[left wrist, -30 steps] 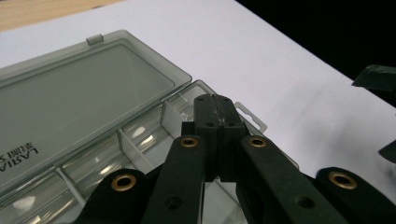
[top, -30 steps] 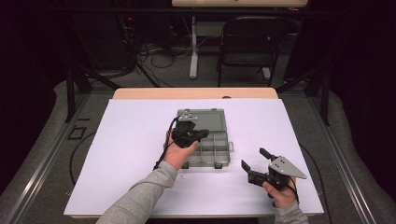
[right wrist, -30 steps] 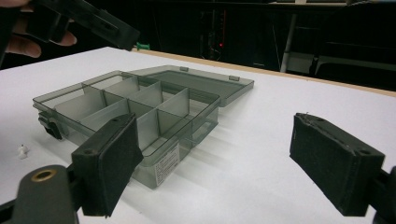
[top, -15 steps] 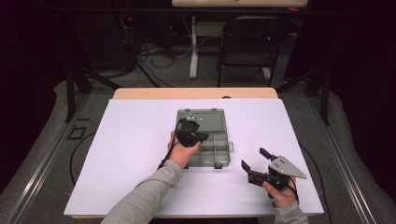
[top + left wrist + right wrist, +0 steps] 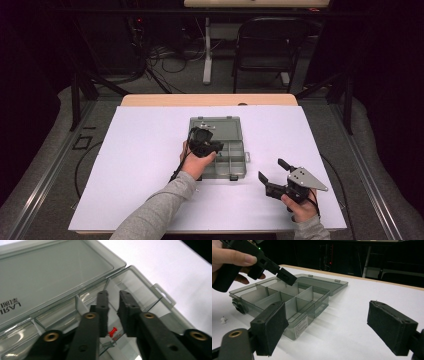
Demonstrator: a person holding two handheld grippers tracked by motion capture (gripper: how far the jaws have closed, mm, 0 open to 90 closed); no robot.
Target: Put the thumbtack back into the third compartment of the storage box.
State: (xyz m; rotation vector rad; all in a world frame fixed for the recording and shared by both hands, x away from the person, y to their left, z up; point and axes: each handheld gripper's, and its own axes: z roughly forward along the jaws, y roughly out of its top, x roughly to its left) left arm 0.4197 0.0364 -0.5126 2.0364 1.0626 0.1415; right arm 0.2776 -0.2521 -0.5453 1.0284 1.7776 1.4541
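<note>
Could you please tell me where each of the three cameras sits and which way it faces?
High view: above the person's side, looking forward and down at the table; both forearms, left gripper and right gripper show.
Left gripper view: on the left gripper, looking down into the box at a red pin.
Right gripper view: on the right gripper, looking across the table.
All three share the box.

The black two-jaw left gripper [image 5: 212,147] is held out over the middle of the white table by a hand [image 5: 196,161] in a grey sleeve. Its jaws are nearly closed, with a thin gap between them. The black right gripper [image 5: 274,174] is held low near the table's front right corner, jaws spread wide.
</note>
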